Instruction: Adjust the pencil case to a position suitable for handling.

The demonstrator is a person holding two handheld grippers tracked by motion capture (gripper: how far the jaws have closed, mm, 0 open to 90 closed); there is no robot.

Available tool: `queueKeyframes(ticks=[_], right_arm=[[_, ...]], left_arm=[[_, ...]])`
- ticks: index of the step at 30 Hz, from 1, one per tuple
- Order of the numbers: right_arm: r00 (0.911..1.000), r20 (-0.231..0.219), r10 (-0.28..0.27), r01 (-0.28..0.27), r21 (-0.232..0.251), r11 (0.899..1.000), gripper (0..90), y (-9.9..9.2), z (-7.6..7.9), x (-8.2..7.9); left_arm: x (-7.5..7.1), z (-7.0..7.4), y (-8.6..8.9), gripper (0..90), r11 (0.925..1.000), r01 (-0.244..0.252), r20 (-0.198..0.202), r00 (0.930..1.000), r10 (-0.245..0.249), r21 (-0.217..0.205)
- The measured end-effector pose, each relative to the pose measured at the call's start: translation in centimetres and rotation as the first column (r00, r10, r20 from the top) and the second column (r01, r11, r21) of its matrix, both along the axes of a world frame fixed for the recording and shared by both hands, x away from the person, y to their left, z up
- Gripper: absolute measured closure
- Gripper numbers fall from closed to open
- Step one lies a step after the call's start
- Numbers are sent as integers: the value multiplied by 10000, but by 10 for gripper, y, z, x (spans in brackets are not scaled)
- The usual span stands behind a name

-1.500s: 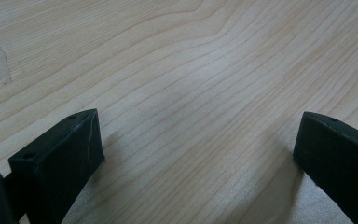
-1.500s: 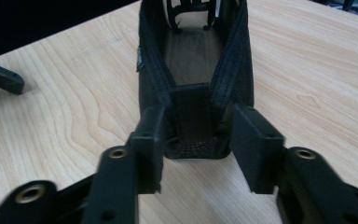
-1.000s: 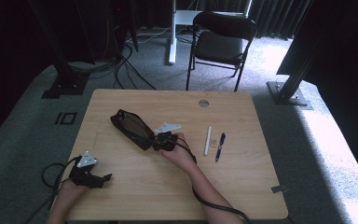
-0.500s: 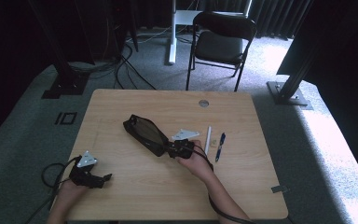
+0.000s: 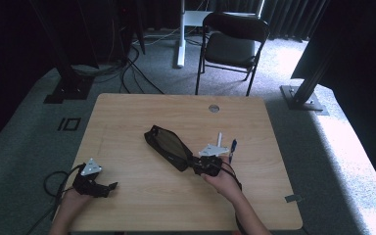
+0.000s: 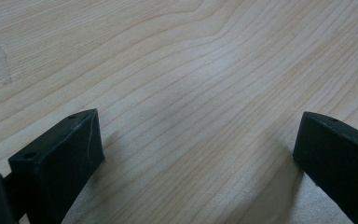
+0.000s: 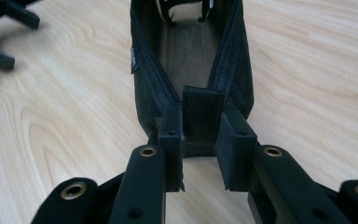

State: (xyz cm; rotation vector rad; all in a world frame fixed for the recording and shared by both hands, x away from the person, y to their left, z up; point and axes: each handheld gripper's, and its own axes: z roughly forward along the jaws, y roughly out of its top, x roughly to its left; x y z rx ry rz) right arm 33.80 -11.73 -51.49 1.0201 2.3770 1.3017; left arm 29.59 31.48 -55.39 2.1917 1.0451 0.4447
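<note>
Grey carpet, a folding chair (image 5: 232,46) and loose cables are seen beyond the far edge of a light wooden table (image 5: 127,122). An open black pencil case (image 5: 169,147) lies near the middle of the tabletop, its mouth gaping upward and its length running from the centre toward the right near corner. Its near end is pinched by the right gripper (image 5: 196,164): in the right gripper view the jaws are pressed onto the small fabric tab (image 7: 201,114) where the two zipper lines meet. A white pen (image 5: 220,139) and a dark pen (image 5: 232,148) lie just beyond that gripper, toward the right edge.

For the step judged to be in hand, dragging the case toward the pens, the tab should be kept squarely between the pads and the pull kept low and level, so that the soft case slides rather than tips or folds. The pens should not be swept aside.

The right forearm is extended from the near edge, the gripper held nearly level. The left gripper (image 5: 108,186) is rested near the left near corner, its jaws spread wide over bare wood with nothing between them.
</note>
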Motion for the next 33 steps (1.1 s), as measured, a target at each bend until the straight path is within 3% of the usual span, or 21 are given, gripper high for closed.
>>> queueKeyframes(ticks=[23, 33], right_arm=[[9979, -220, -610, 613, 132, 9980, 731, -65, -3, -53], [9957, -272, -890, 887, -96, 9960, 731, -91, -1, -72]], left_arm=[[0, 0, 0, 16, 10000, 1, 3, 10000, -1, 4], [0, 0, 0, 16, 10000, 0, 11, 10000, 0, -3]])
